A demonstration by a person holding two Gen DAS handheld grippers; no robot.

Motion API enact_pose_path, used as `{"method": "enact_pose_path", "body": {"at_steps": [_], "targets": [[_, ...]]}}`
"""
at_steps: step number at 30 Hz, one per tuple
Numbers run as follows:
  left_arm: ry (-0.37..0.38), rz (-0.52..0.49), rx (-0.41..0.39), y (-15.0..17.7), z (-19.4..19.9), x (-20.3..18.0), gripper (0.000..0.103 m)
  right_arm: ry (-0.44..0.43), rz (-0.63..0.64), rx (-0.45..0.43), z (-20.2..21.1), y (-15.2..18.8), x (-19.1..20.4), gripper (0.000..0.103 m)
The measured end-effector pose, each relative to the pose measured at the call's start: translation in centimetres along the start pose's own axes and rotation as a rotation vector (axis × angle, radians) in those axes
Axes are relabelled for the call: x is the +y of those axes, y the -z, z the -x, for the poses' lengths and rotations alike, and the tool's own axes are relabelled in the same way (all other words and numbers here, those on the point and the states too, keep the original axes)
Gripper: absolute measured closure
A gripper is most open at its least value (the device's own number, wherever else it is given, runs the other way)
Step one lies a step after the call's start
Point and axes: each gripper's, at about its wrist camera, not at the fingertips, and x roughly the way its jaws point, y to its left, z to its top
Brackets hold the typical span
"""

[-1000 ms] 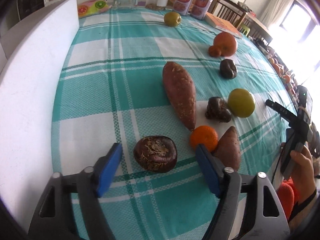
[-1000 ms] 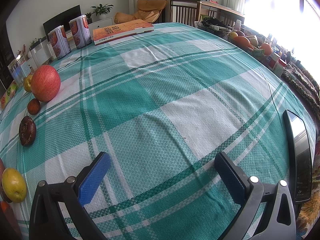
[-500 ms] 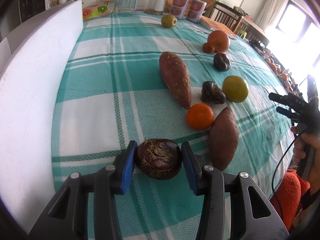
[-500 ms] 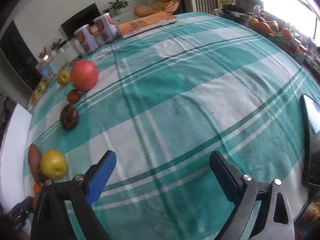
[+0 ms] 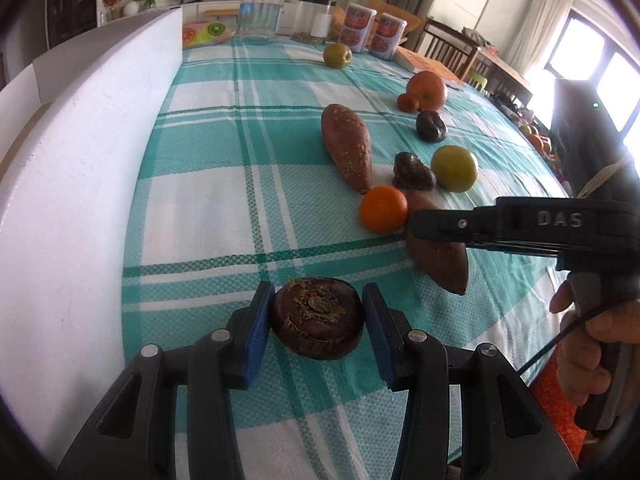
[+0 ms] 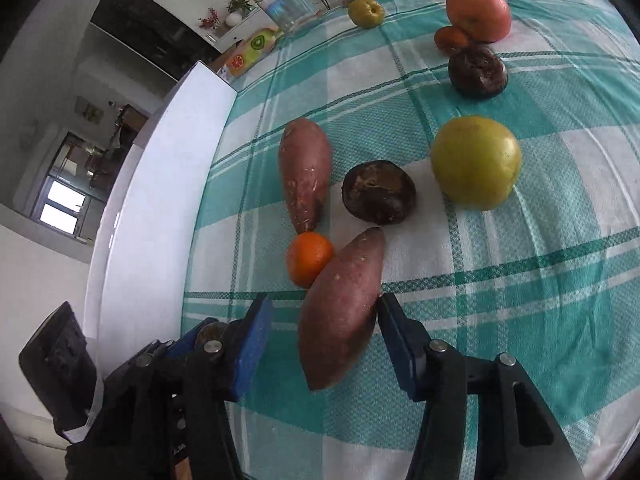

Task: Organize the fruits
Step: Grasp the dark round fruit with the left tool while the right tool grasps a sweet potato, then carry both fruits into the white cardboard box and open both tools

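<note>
My left gripper [image 5: 316, 322] is shut on a dark brown round fruit [image 5: 318, 322] at the near edge of the checked tablecloth. My right gripper [image 6: 324, 334] is open, its blue pads either side of the near sweet potato [image 6: 340, 308], which also shows in the left wrist view [image 5: 438, 256]. Touching that potato is a small orange [image 6: 309, 258]. Beyond lie a second sweet potato [image 6: 305, 172], a dark fruit [image 6: 378, 192] and a green apple [image 6: 476, 162].
A white foam board [image 5: 80, 184] runs along the left side of the table. Farther back are another dark fruit [image 6: 477, 71], a red apple [image 6: 478, 10] with a small orange [image 6: 451, 38], a green apple [image 5: 337, 55], jars and cans [image 5: 360, 32].
The right gripper has swung left across the table and come down around the near sweet potato. The left gripper keeps its hold on the dark fruit.
</note>
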Motion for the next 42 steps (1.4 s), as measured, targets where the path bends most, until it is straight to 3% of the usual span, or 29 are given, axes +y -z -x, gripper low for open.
{"method": "enact_pose_path", "body": {"at_steps": [3, 7, 9, 13, 15, 18, 20, 22, 24, 27, 30, 33, 39, 41, 42], "targets": [[0.005, -0.024, -0.027, 0.0, 1.2, -0.3, 0.056, -0.04, -0.039, 0.027, 0.6, 0.3, -0.9, 0.064], [0.014, -0.042, -0.03, 0.3, 1.5, -0.8, 0.056, 0.058, 0.04, 0.016, 2.7, 1.2, -1.0, 0.064], [0.015, -0.044, -0.02, 0.5, 1.0, -1.0, 0.056, 0.111, 0.103, 0.066, 2.2, 1.3, -0.8, 0.064], [0.034, -0.04, -0.007, 0.5, 0.9, -1.5, 0.056, 0.127, 0.126, 0.071, 1.8, 1.2, -0.6, 0.063], [0.06, -0.029, -0.025, 0.2, 2.2, -1.4, 0.056, 0.091, 0.083, 0.072, 2.0, 1.2, -1.3, 0.063], [0.166, 0.044, -0.054, -0.9, 5.3, -0.5, 0.057, -0.005, 0.007, 0.034, 3.6, 1.2, -1.6, 0.064], [0.214, 0.085, -0.093, -1.9, 8.2, 0.6, 0.057, -0.083, 0.013, 0.0, 5.4, 1.0, 0.2, 0.064], [0.214, 0.109, -0.155, -2.9, 11.4, 2.2, 0.057, -0.176, 0.05, -0.037, 7.2, 0.4, 3.4, 0.064], [0.144, 0.126, -0.22, -3.7, 14.4, 4.3, 0.056, -0.265, 0.108, -0.067, 8.4, -0.1, 7.4, 0.064], [-0.036, 0.167, -0.288, -3.9, 17.1, 8.5, 0.056, -0.393, 0.206, -0.085, 8.4, -0.4, 14.6, 0.063], [-0.219, 0.252, -0.274, -2.7, 17.3, 13.3, 0.056, -0.486, 0.288, -0.045, 6.0, 0.1, 20.7, 0.063], [-0.324, 0.336, -0.233, -0.9, 16.7, 17.3, 0.056, -0.502, 0.351, 0.008, 2.7, 1.1, 24.8, 0.063], [-0.41, 0.407, -0.171, 1.3, 14.9, 19.8, 0.054, -0.451, 0.388, 0.082, -2.6, 2.5, 27.8, 0.063], [-0.421, 0.418, -0.169, 1.5, 14.5, 19.6, 0.04, -0.44, 0.369, 0.085, -3.2, 2.5, 27.4, 0.06], [-0.426, 0.423, -0.175, 1.5, 14.5, 19.4, 0.022, -0.441, 0.358, 0.073, -3.0, 2.4, 26.9, 0.06]]}}
